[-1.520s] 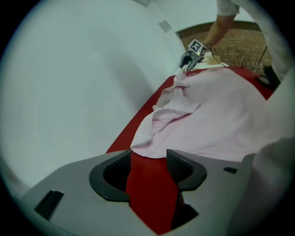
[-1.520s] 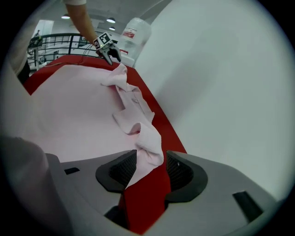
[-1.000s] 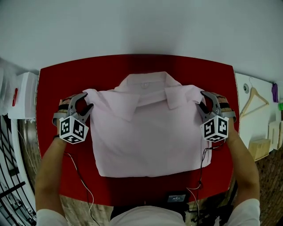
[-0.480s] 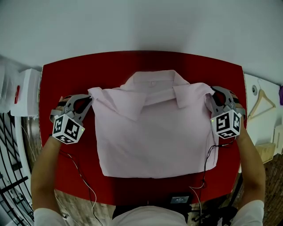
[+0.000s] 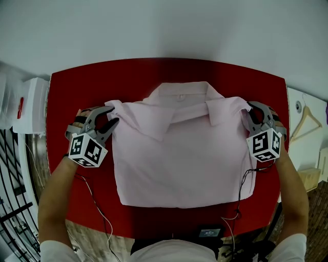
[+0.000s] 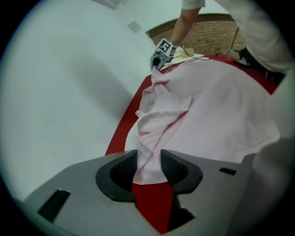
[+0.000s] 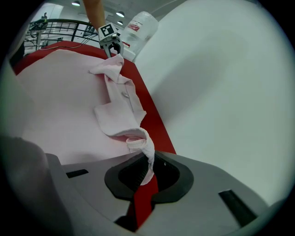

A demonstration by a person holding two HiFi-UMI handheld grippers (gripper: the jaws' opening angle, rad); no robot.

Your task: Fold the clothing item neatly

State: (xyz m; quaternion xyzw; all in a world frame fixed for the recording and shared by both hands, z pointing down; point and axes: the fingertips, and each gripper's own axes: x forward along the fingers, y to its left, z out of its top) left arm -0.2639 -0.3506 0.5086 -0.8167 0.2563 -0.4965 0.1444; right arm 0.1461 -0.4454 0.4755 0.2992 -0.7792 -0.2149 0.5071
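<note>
Shirt (image 5: 179,158) at centre of table (image 5: 66,92): your right gripper (image 5: 249,110) pinches its 3 o'clock shoulder; your left gripper (image 5: 114,115), jaws just opening, stands spread around the 9 o'clock shoulder, so regrip before folding.

The head view is lit evenly and softly from above, with a cool, slightly muted cast, and no hard glare is seen. A dim band of shade is laid across the far middle of the red desk (image 5: 66,102). A thin soft shadow is cast under the near hem of the pale shirt (image 5: 179,164), whose folds are only faintly modelled. Straight edges are bowed by the wide lens (the desk's far edge most of all). Both gripper views are ringed by a round black vignette, and the nearest foreground is rendered soft. In the right gripper view the ceiling lamps (image 7: 120,14) are blown out to white spots, and a broad, vague shadow is spread over the wall (image 7: 230,92).
</note>
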